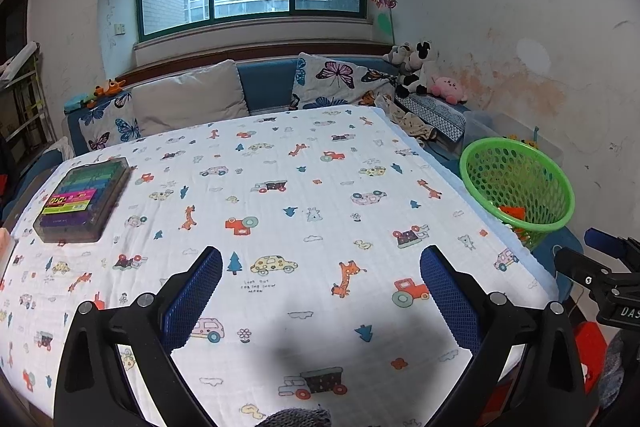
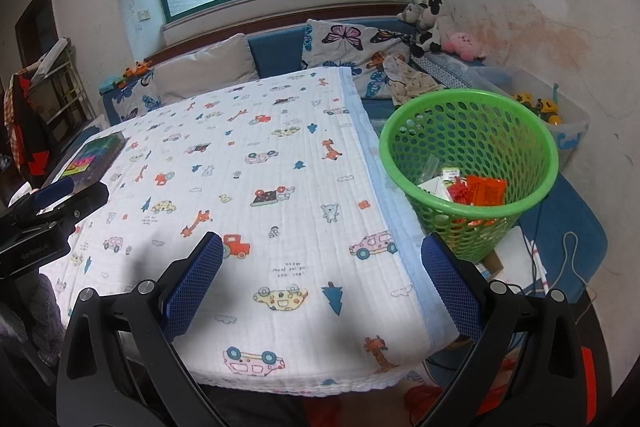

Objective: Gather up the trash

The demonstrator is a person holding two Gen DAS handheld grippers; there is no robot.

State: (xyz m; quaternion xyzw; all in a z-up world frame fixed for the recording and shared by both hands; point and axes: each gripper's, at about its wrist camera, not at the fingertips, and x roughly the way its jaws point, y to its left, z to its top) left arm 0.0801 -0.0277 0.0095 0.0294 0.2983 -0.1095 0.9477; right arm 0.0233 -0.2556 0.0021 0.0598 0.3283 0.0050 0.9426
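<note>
A green mesh basket stands off the table's right edge; it also shows in the left wrist view. Inside it lie orange wrappers, a red bit and white and clear scraps. My left gripper is open and empty above the near middle of the cartoon-print tablecloth. My right gripper is open and empty over the table's near right part, left of the basket. Each gripper shows at the edge of the other's view, the right one and the left one.
A clear case of coloured pens lies at the table's far left. A blue sofa with cushions and plush toys runs behind the table. A clear toy bin sits behind the basket. Cables lie on the blue mat.
</note>
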